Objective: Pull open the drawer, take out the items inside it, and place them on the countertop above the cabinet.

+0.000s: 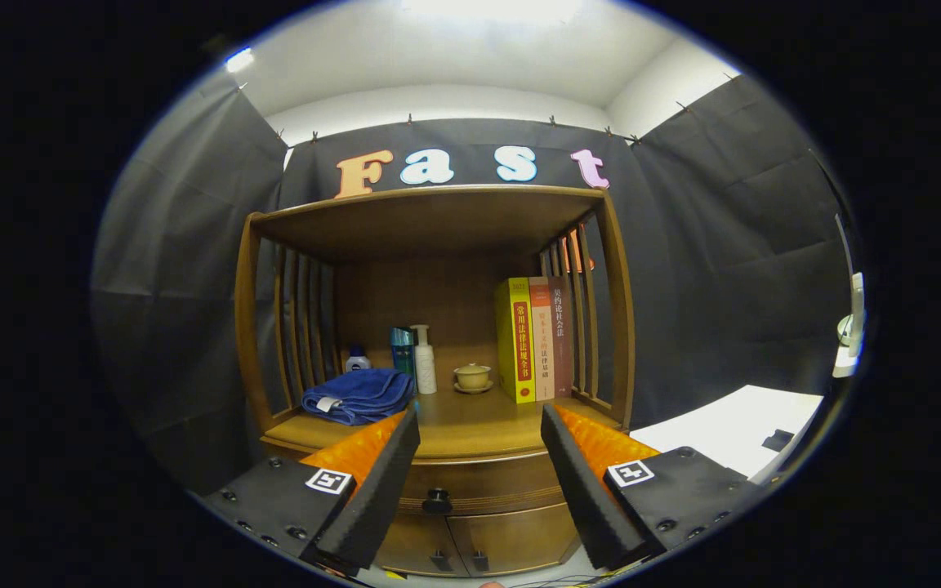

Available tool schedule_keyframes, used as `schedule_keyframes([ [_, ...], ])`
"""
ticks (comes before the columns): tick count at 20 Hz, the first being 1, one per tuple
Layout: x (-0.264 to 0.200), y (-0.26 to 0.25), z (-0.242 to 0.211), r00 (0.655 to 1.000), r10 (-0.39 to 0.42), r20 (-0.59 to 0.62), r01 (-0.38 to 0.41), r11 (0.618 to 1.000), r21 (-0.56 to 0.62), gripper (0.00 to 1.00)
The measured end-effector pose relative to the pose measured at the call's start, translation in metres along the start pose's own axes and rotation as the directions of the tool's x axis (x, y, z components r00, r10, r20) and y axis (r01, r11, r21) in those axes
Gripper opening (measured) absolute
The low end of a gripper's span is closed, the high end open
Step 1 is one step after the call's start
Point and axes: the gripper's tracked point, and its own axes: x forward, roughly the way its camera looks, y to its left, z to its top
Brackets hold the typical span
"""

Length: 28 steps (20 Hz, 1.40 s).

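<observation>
Approaching: gripper [479, 425] is hovering, fingers spread wide, holding nothing.
Drawer [479, 486]: lower centre, sitting closed, knob [437, 500] untouched.
Countertop [470, 425]: is awaiting the drawer's items.
Progress: nothing done yet.

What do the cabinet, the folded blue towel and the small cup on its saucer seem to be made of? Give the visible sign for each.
Cabinet: seemingly wood with a smooth brown finish; slatted sides, faint grain. Towel: soft cloth, probably terry; it folds thickly and looks matte. Cup: likely glazed ceramic, pale with a slight sheen. The gripper is open, its fingers ahead of the shut drawer's knob.
</observation>
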Motion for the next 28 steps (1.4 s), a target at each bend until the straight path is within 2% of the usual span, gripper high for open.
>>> schedule_keyframes([
  [11,0.01,0.008,-0.016,0.999,0.005,-0.032,-0.006,0.999,-0.037,0.98],
  [20,0.038,0.028,-0.094,0.984,0.047,-0.172,-0.06,0.996,-0.072,0.98],
  [28,0.054,0.032,-0.15,0.964,0.052,-0.262,-0.063,0.997,-0.035,0.97],
])
